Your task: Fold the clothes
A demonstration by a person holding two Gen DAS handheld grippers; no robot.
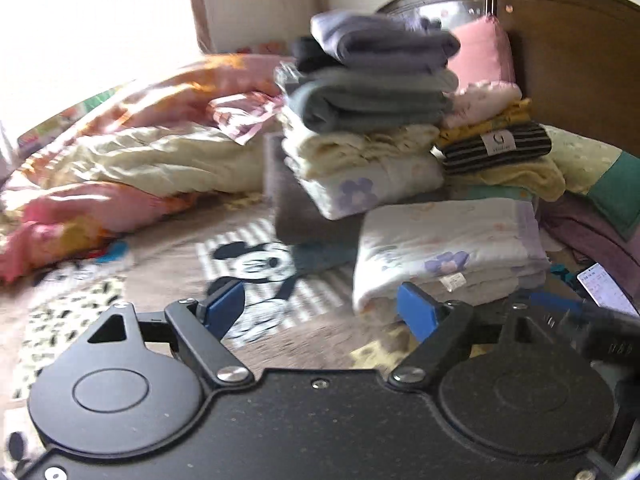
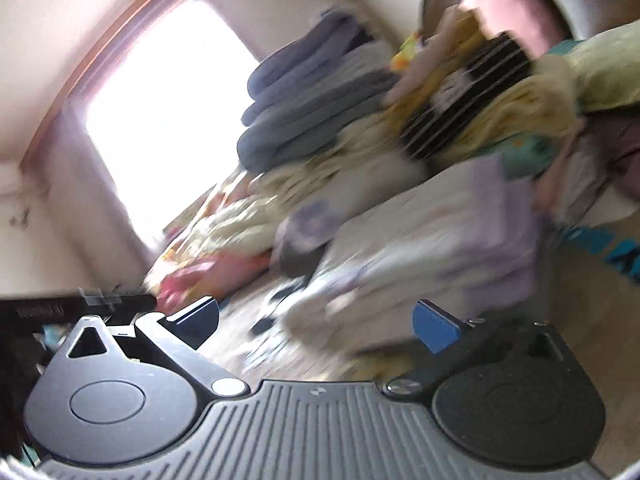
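Note:
A folded white garment with purple flowers lies on the bed just ahead of my left gripper, which is open and empty. Behind it stands a tall stack of folded clothes with grey and blue pieces on top. A smaller stack with a striped dark piece stands to its right. In the blurred, tilted right wrist view my right gripper is open and empty, with the same white flowered garment ahead and the tall stack beyond.
A Mickey Mouse bedsheet covers the bed. A crumpled pink and yellow quilt lies at left. A pink pillow leans on the brown headboard. A phone lies at right. A bright window is behind.

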